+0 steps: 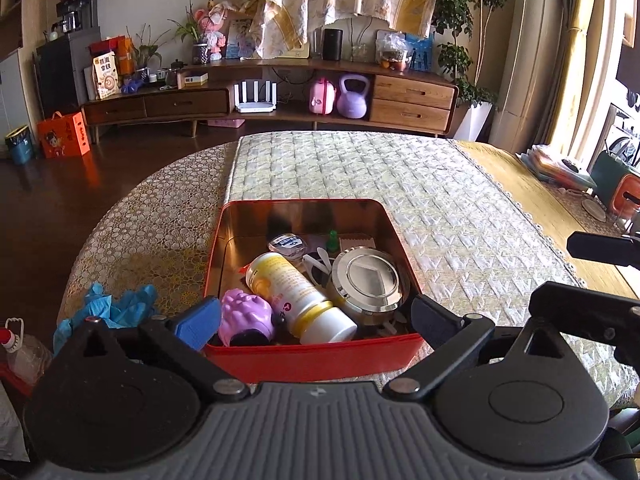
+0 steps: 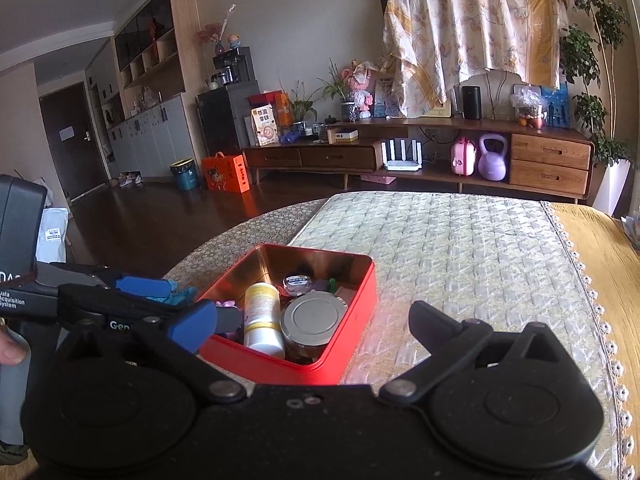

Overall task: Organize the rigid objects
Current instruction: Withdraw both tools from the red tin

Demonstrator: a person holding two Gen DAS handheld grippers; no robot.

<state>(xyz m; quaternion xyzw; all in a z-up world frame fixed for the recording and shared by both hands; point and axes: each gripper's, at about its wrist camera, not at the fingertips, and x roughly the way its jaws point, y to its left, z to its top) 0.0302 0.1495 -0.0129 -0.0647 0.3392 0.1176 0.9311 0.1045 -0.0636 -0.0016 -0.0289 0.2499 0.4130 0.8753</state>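
A red tin box (image 1: 312,354) (image 2: 280,368) sits on the quilted table cover. Inside it lie a yellow-and-white bottle (image 1: 296,292) (image 2: 262,316), a round silver tin (image 1: 368,280) (image 2: 314,316), a purple toy (image 1: 246,314), a small clear round case (image 1: 288,244) and a tiny green piece (image 1: 332,236). My left gripper (image 1: 316,320) is open, with its fingers spread either side of the box's near end and nothing between them. My right gripper (image 2: 312,324) is also open and empty, just short of the box's near corner. The left gripper (image 2: 140,288) shows at the left of the right wrist view.
Crumpled blue gloves (image 1: 116,306) lie left of the box, and a plastic bottle (image 1: 20,352) stands beyond them at the table edge. The quilted mat (image 1: 400,184) stretches behind the box. A stack of papers and containers (image 1: 560,164) sits far right on yellow cloth.
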